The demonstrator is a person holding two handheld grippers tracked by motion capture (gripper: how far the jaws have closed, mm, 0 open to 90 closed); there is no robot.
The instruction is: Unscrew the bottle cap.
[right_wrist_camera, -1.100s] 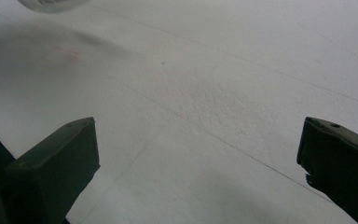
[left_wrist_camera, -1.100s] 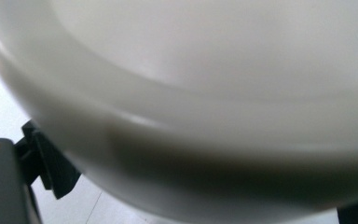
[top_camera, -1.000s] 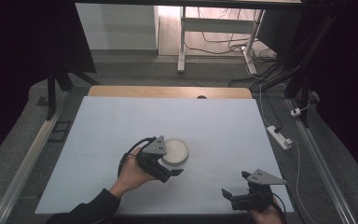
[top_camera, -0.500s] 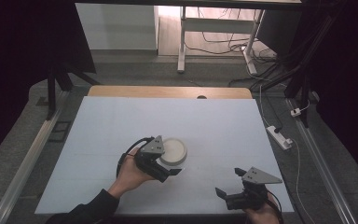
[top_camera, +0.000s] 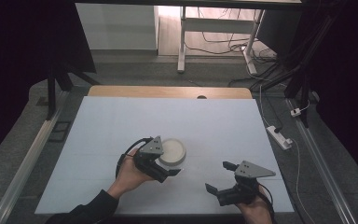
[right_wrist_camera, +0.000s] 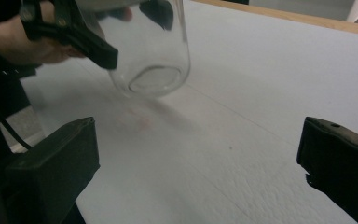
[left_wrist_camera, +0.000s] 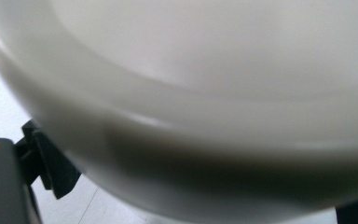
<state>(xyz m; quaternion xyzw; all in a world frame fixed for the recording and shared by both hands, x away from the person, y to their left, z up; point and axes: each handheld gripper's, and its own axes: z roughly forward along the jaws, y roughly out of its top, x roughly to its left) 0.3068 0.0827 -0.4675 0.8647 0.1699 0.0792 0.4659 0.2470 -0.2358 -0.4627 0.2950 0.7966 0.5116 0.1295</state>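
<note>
Jar (right_wrist_camera: 151, 51) w/ white lid (top_camera: 172, 150) clamped in left gripper (top_camera: 161, 163) jaws, tilted above table (top_camera: 223, 121); right gripper (top_camera: 223, 179) jaws apart.

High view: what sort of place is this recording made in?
Probably a lab or data-collection workspace, not a home. A bare white table sits between dark curtained sides, cables trail over the floor behind it, and a power strip lies beside the table.
</note>
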